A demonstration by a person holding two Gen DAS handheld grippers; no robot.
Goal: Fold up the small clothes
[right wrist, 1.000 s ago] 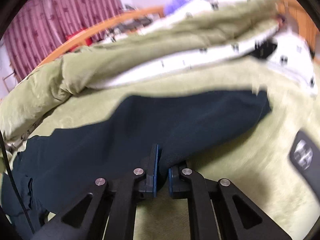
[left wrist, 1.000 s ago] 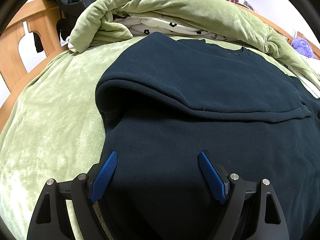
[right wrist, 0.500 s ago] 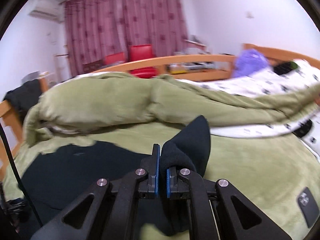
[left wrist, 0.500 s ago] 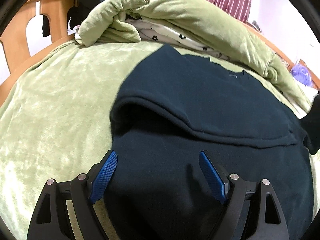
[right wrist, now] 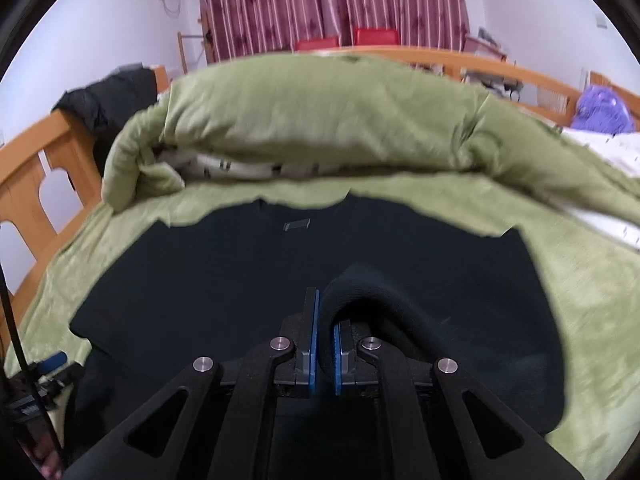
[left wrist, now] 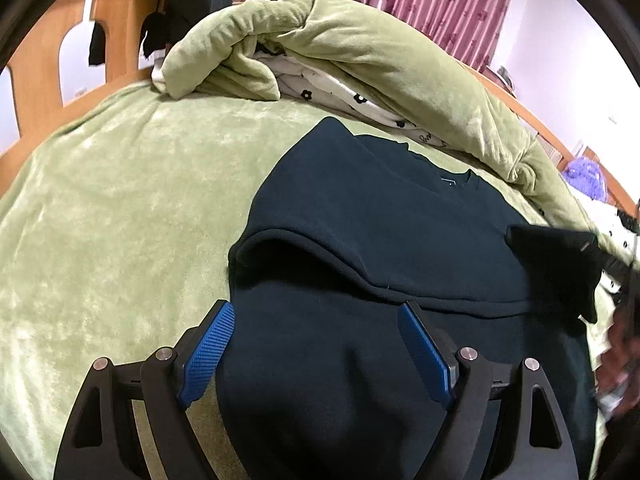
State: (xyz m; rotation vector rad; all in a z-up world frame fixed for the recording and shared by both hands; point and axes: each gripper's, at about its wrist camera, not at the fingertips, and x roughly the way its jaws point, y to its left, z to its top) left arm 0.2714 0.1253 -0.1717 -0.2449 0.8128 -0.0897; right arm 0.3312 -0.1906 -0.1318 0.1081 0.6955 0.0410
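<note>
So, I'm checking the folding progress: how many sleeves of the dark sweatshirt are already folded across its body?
1. The sleeve lies across the dark sweatshirt ahead of the open left gripper; the other sleeve is pinched in the right gripper, not laid flat.

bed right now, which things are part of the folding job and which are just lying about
Part of the job:
- dark sweater, spread on the bed
- its sleeve, pinched in the right tool
- left tool, open over the sweater

Lying about:
- rolled green blanket
- white flowered sheet
- black clothes on the bed frame
- purple thing
</note>
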